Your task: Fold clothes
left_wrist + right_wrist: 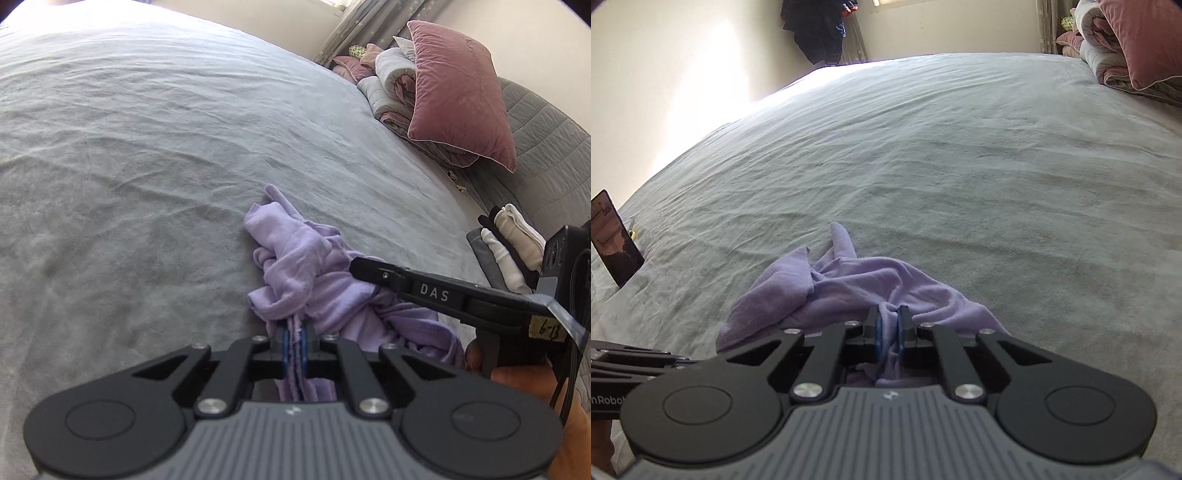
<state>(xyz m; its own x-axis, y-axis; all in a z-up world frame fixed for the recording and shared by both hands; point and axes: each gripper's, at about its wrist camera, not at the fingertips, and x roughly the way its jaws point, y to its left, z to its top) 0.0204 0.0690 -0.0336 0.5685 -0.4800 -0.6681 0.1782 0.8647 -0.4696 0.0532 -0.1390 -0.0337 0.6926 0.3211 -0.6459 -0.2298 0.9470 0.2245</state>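
lilac garment (295, 258): crumpled in a loose heap on the grey bed (147, 147), near the edge closest to the cameras, with no flat panel or clean fold line showing anywhere
left tool (294, 338): pinched tight on a bunched strip of the lilac fabric, cloth runs right between the blue pads
right tool (888, 328): same deal, clamped narrow on another bunch of the same garment; from the left wrist view it comes in from the right side
folded pile (509, 247): a small stack of neat pieces (white, beige, dark) sits near the bed's right edge, so some clothes already lie folded
what's left, my guess: this one needs spreading flat and then the actual folds, so for this piece it looks far from finished
bedding (443, 96): pink pillow and rolled quilt well away at the head of the bed, not in the way
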